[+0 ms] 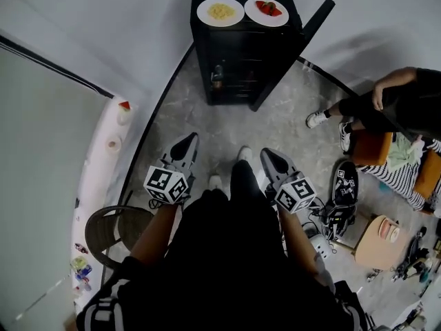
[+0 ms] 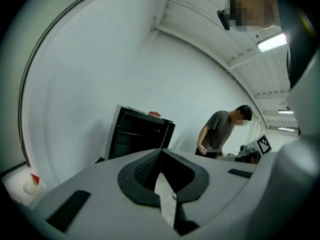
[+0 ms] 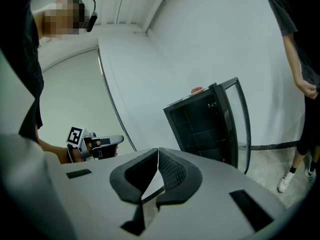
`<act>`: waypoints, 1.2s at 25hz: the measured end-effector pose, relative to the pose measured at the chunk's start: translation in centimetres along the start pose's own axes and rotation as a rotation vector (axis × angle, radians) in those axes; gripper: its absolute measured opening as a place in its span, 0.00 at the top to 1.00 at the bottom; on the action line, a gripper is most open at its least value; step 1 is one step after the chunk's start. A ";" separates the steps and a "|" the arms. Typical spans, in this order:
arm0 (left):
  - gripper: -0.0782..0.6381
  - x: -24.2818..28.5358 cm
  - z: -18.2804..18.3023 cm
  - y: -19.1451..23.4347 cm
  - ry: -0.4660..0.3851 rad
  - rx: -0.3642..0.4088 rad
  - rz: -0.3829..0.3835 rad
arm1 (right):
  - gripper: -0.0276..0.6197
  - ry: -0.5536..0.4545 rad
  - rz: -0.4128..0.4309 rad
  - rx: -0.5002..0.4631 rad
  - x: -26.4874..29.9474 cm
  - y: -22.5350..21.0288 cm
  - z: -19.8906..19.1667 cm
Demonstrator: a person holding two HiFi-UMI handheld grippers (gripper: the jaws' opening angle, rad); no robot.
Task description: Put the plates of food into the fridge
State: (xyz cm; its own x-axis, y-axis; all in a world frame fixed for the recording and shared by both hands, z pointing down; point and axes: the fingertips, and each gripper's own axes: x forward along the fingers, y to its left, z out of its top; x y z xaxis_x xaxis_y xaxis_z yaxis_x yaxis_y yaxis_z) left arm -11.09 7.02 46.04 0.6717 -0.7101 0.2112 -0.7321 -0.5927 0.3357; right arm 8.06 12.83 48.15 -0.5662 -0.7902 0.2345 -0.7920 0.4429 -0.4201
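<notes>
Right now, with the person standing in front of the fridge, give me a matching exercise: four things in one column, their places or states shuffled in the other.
Things:
1. plate of yellow food
2. plate of red food
3. fridge door
4. right gripper

Places or states:
A. swung open
B. jaws together, nothing held
C. on top of the fridge, left in the head view
D. on top of the fridge, right in the head view

Pairs: 1-C, 2-D, 3-A, 4-B

Left plate [image 1: 220, 11] beside right plate [image 1: 267, 11] atop the fridge [image 1: 241, 67], ahead of left tool [image 1: 188, 141], right tool [image 1: 269, 156].
</notes>
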 end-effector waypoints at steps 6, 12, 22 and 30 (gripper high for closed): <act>0.86 5.6 2.2 1.1 0.012 -0.008 0.043 | 0.92 -0.003 0.046 -0.003 3.6 -5.1 3.5; 0.86 11.1 4.2 0.9 0.002 -0.010 0.071 | 0.92 -0.009 0.080 0.001 6.0 -10.4 6.6; 0.86 14.8 5.2 1.1 -0.006 -0.043 0.163 | 0.92 0.033 0.157 0.017 8.5 -15.3 9.4; 0.86 16.4 6.6 2.0 -0.033 -0.043 0.128 | 0.92 0.047 0.191 0.034 11.2 -15.5 11.5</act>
State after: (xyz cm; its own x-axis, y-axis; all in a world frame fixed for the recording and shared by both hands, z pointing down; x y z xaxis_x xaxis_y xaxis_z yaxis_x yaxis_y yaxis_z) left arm -2.27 -8.33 44.10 0.5685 -0.7913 0.2251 -0.8056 -0.4800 0.3473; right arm 16.66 -7.71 47.24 -0.7163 -0.6720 0.1878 -0.6612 0.5678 -0.4904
